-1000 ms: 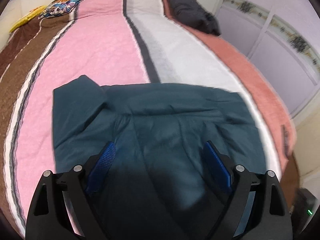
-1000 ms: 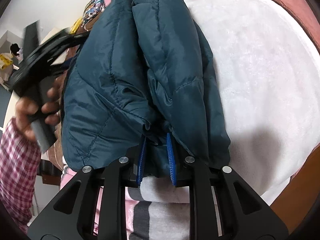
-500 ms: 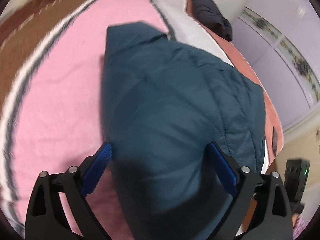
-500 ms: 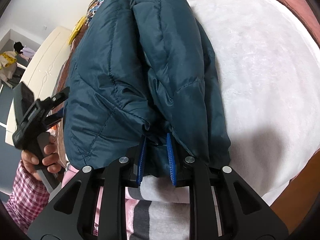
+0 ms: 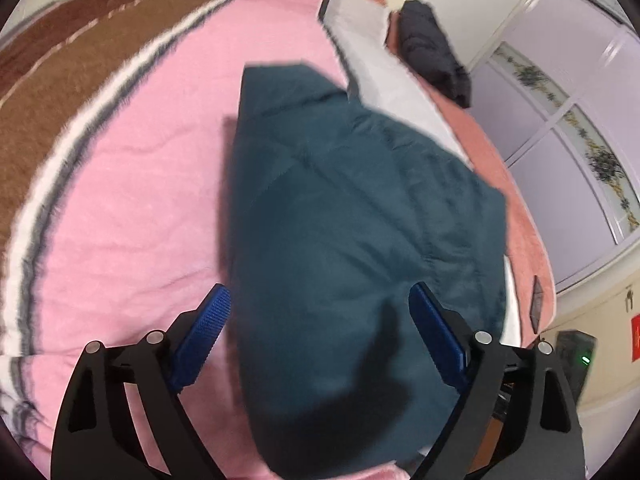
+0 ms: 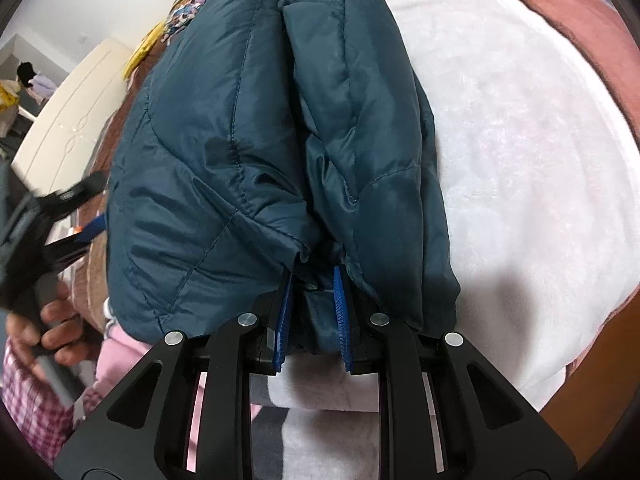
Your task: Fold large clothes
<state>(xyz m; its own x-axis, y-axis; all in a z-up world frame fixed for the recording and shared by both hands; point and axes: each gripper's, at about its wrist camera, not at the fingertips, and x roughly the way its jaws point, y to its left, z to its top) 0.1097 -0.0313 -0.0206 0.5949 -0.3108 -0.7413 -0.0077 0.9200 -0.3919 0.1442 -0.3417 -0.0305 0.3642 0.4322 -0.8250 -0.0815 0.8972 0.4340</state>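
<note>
The right gripper [image 6: 313,310] has its two blue bumpy pads close together, and they pinch a thick bunch of the jacket [image 6: 256,152] at its near edge. The jacket is dark teal, puffy and a bit shiny, with stitched lines across it. It is folded into two fat rolls that run away from the fingers. Under it, and to the right of the fingers, lies the blanket [image 6: 520,140], soft and fuzzy, white there with a dusty red band at the far right.

To the left of those fingers, a hand [image 6: 44,328] holds the handle of the other black tool, and a checked sleeve [image 6: 28,408] shows below it.

The left gripper [image 5: 320,312] stands wide, and its jaws have just closed in a little. Its blue pads [image 5: 204,332] hang above the jacket [image 5: 360,240] with the jacket's rounded near end between them, not squeezed. Left of the fingers the blanket [image 5: 120,208] is pink, then striped white and grey, then brown. Far ahead to the right lies a dark folded bundle [image 5: 432,48], beside a pale purple cupboard door [image 5: 560,152] with flower trim.
</note>
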